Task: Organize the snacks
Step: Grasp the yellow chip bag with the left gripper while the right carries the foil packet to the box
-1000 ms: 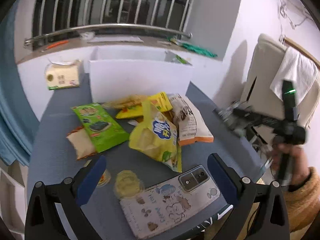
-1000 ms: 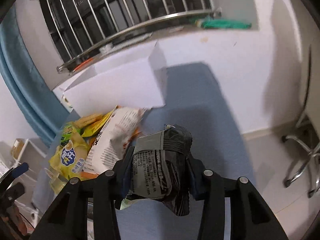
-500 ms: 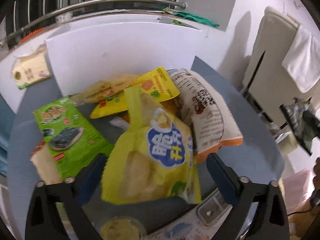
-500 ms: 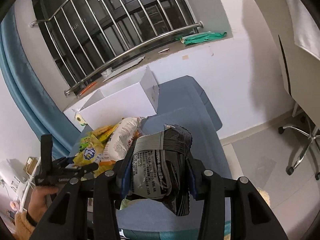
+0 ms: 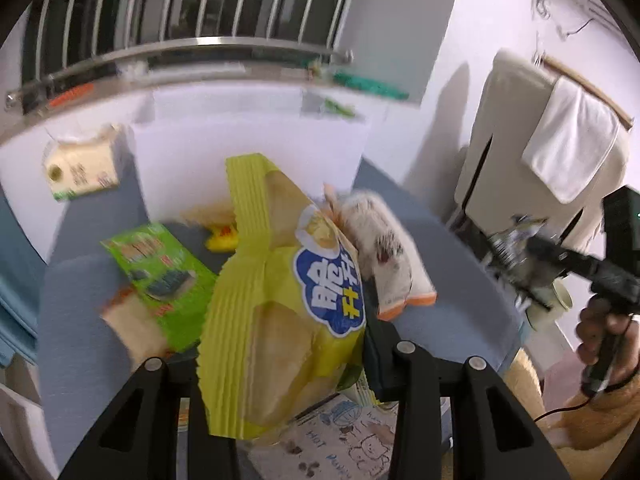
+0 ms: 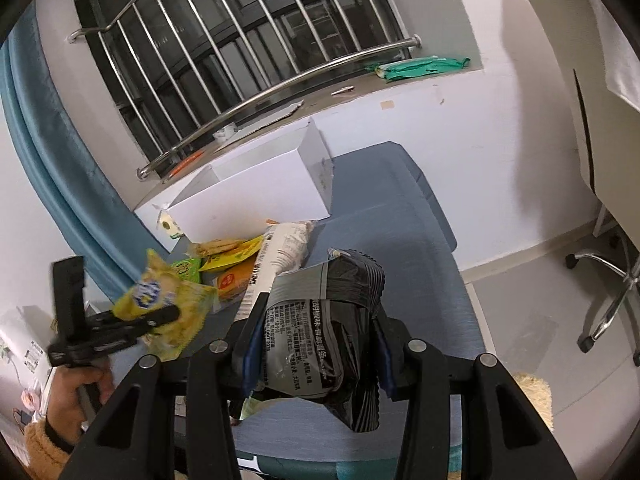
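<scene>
My left gripper (image 5: 280, 360) is shut on a yellow chip bag (image 5: 280, 304) with a blue logo and holds it above the blue-grey table (image 5: 80, 320). The same bag (image 6: 160, 304) shows in the right wrist view, raised at the left. My right gripper (image 6: 316, 344) is shut on a black and grey snack packet (image 6: 324, 340), held above the table's near edge. An open white box (image 6: 256, 192) stands at the back of the table. A green seaweed packet (image 5: 160, 272), a white and orange bag (image 5: 388, 268) and yellow packets (image 6: 236, 256) lie in front of it.
A tissue pack (image 5: 80, 168) sits at the back left by the wall. A phone in a cartoon case (image 5: 348, 444) lies at the table's near edge. A window with metal bars (image 6: 248, 60) is behind. An office chair (image 6: 600, 300) stands on the right.
My left gripper closed on the yellow chip bag and lifted it off the pile. My right gripper keeps the black packet and has pulled back and risen.
</scene>
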A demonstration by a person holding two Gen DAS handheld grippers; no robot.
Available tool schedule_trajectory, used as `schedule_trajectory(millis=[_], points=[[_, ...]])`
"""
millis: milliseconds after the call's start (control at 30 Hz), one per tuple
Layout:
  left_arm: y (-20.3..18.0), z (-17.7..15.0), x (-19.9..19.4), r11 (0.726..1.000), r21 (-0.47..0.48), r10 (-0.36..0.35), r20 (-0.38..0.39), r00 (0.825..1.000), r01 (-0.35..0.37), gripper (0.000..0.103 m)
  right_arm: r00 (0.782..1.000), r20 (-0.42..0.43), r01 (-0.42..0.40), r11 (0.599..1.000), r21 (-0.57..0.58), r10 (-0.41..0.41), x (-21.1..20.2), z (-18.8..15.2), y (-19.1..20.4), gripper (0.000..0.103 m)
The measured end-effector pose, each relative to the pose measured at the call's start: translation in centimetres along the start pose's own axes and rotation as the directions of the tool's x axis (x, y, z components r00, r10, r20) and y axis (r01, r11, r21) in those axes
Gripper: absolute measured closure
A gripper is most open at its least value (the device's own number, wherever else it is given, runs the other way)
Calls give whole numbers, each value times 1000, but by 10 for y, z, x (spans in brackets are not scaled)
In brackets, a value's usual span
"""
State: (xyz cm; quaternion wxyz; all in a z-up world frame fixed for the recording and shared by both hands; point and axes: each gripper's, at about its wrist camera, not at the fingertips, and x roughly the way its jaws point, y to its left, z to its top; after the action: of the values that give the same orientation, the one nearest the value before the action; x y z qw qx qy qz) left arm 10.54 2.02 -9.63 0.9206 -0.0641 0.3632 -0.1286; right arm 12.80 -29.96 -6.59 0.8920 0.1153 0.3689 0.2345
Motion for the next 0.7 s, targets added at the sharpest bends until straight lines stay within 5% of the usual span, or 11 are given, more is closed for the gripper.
schedule_trajectory(millis=[200, 433, 700], points=[[18, 41, -42, 1000, -18, 23, 146, 989, -21, 60, 998, 5, -60, 996, -67, 60, 16, 24, 28, 54], [53, 125, -28, 995, -27, 100, 230, 968, -96, 60, 993, 30, -109, 980, -164, 116, 59, 105, 70, 54], [97, 204, 48, 989, -83, 134, 146, 980, -123, 60, 996, -6, -87, 986, -139, 87, 146, 200, 93, 54]])
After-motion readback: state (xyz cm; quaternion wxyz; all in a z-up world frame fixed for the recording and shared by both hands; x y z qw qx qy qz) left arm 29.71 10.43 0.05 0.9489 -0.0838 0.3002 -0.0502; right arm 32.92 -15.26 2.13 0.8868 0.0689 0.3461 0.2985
